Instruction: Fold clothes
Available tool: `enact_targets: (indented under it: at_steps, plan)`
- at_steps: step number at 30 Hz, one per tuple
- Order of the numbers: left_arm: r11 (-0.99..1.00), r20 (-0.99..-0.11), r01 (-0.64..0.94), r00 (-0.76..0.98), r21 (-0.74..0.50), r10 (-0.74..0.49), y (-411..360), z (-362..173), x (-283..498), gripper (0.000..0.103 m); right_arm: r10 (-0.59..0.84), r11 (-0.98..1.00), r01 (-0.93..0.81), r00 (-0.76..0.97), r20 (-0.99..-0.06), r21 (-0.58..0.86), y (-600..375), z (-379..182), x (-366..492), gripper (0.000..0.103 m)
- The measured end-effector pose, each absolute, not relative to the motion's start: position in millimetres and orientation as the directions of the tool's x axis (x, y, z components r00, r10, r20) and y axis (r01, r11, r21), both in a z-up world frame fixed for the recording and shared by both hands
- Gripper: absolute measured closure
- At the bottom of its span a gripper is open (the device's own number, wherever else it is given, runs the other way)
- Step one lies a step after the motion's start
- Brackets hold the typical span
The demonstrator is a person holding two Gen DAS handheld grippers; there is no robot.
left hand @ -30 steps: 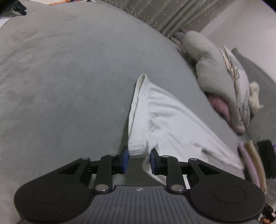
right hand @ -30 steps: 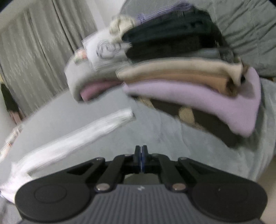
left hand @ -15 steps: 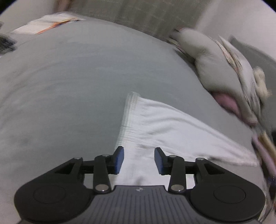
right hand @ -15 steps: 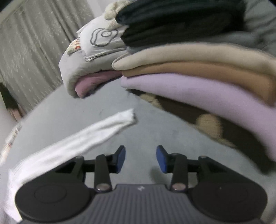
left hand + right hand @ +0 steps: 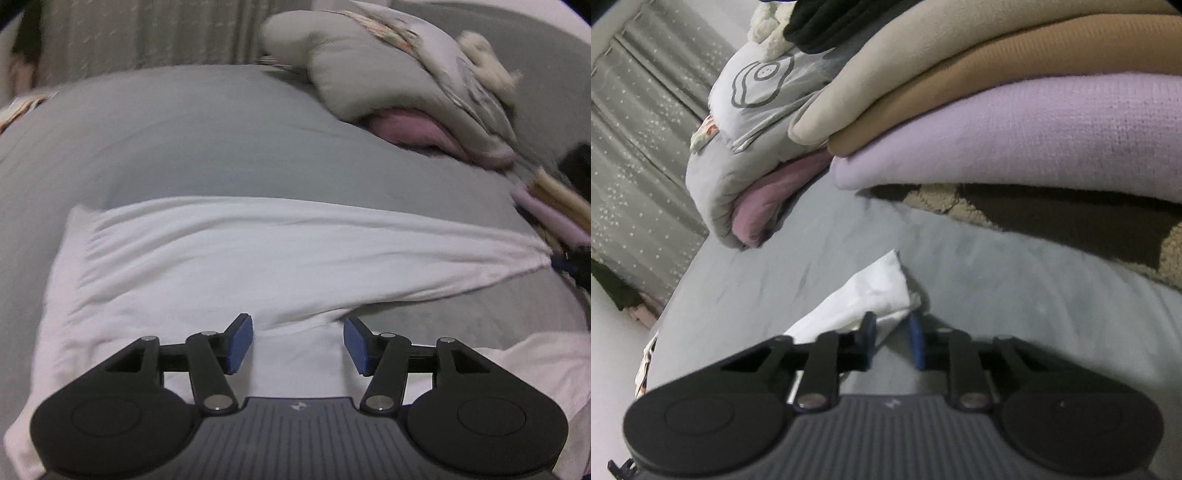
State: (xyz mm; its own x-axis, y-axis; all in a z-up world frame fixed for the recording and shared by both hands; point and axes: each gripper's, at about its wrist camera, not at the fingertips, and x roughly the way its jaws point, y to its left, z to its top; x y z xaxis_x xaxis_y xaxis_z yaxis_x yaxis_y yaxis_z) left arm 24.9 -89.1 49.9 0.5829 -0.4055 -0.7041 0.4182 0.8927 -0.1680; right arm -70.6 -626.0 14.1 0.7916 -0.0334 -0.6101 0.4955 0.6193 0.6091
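White garment (image 5: 258,258): spread on grey bed (image 5: 184,140), long axis from 9 to 3 o'clock, tapering toward 3.
Left gripper (image 5: 298,345): fingers spreading, unpinched, above the cloth.
Right gripper (image 5: 892,341): fingers closing around the garment's tip.

Garment (image 5: 258,258) flat on bed (image 5: 184,129) (clothes stack (image 5: 1034,129) behind, right)

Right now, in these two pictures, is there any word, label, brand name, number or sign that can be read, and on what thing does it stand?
No readable text in either view.
Left gripper: small pale emblem on its body, no letters legible.
Right gripper: similar small mark, blurred.
Grey cushion: an outline drawing with two dots, not writing.
Paper at the bed's far left edge: coloured print, too blurred to read.
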Motion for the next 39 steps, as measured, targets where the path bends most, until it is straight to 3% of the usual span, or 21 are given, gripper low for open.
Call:
enact_targets:
  at_steps: [11,16,18,20,39]
  plan:
    - [0.834,-0.727,0.548,0.544,-0.070,-0.419,-132.5,41.4,33.2,0.051,-0.073,0.630,0.499,0.801,-0.594,0.596,-622.6,17.7,-66.8,0.101]
    - [0.835,-0.726,0.547,0.552,-0.056,-0.410,-125.1,44.5,30.9,0.078,-0.098,0.643,0.474,0.830,-0.549,0.602,-617.5,39.5,-85.6,0.102]
    - [0.835,-0.725,0.546,0.546,-0.071,-0.419,-122.3,45.8,32.3,0.093,-0.100,0.643,0.470,0.835,-0.542,0.605,-617.3,46.1,-91.6,0.102]
    - [0.820,-0.720,0.562,0.526,-0.106,-0.453,-119.2,48.2,31.4,0.098,-0.102,0.647,0.463,0.840,-0.532,0.606,-616.6,54.6,-98.5,0.102]
    - [0.785,-0.719,0.605,0.488,-0.131,-0.495,-91.9,60.2,28.5,0.096,-0.108,0.651,0.483,0.823,-0.558,0.586,-625.2,64.9,-96.0,0.102]
